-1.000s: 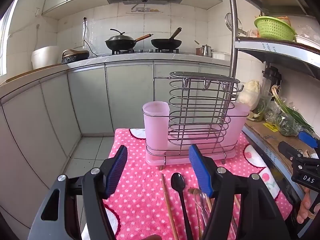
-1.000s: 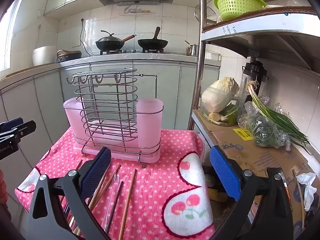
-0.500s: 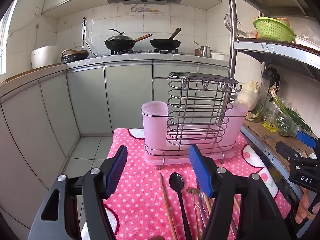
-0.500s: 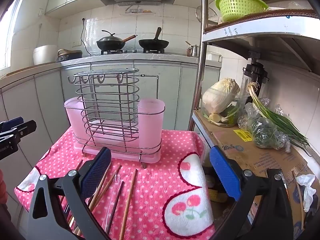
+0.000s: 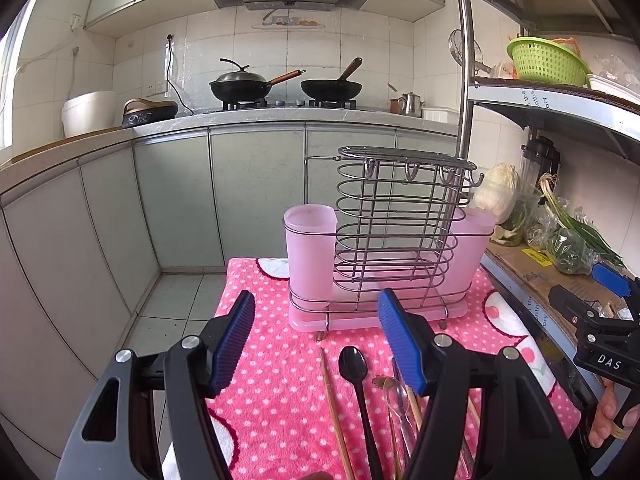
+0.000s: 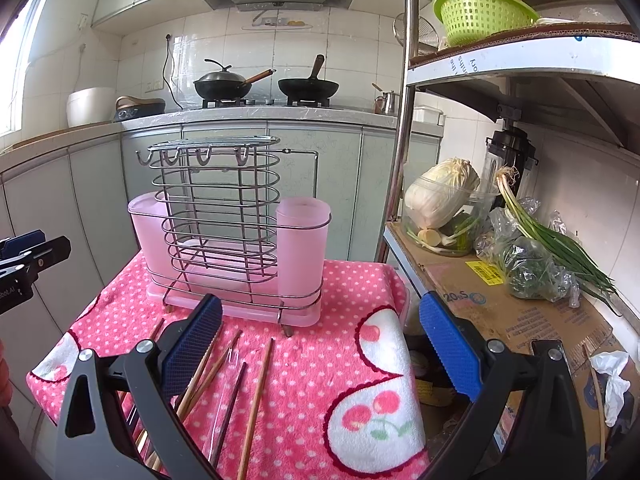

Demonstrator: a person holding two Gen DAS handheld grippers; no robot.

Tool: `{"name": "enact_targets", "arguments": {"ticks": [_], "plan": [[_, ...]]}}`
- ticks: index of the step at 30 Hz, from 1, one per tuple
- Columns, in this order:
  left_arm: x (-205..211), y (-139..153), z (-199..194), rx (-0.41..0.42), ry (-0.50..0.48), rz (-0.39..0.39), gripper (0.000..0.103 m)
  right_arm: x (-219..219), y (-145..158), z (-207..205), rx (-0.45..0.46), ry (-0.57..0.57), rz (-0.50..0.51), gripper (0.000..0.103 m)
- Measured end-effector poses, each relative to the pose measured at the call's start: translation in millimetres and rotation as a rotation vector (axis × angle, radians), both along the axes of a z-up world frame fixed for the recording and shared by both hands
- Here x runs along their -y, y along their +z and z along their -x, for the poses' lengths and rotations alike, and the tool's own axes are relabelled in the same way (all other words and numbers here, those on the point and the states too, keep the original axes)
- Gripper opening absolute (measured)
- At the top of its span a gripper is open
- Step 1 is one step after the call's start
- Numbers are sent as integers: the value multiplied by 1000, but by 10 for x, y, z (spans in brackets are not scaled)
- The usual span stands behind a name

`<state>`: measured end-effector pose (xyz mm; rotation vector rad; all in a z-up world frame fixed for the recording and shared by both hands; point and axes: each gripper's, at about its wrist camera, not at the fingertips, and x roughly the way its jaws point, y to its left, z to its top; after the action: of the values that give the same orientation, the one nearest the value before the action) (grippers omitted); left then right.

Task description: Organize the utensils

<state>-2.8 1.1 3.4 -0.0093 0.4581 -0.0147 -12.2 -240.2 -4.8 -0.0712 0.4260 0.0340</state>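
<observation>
A wire utensil rack point(image 5: 396, 224) with pink cups at each end point(image 5: 310, 256) stands at the far side of a pink dotted cloth point(image 5: 276, 380); it also shows in the right wrist view point(image 6: 224, 224). A black spoon point(image 5: 354, 368), wooden chopsticks point(image 5: 334, 408) and clear utensils point(image 5: 400, 404) lie on the cloth in front of the rack. Chopsticks point(image 6: 256, 400) also show in the right wrist view. My left gripper point(image 5: 320, 340) is open and empty above the utensils. My right gripper point(image 6: 320, 348) is open and empty above the cloth's right part.
A shelf unit on the right holds a cardboard sheet point(image 6: 520, 320), cabbage in a bowl point(image 6: 440, 196), green onions point(image 6: 560, 240) and a green basket point(image 6: 480, 12). Grey cabinets and a stove with two pans point(image 5: 288, 84) stand behind. The floor point(image 5: 176, 308) drops off left of the cloth.
Both views have shifted only slightly; the rack sits a touch further left in the left wrist view. Both grippers stay open and empty.
</observation>
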Motion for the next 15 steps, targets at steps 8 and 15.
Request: {"name": "enact_targets", "arguments": {"ticks": [8, 15], "plan": [[-5, 22, 25, 4, 2, 3, 64, -2, 10, 3, 3, 1, 3, 100], [-7, 36, 29, 7, 4, 5, 64, 3, 19, 2, 5, 1, 3, 100]]}}
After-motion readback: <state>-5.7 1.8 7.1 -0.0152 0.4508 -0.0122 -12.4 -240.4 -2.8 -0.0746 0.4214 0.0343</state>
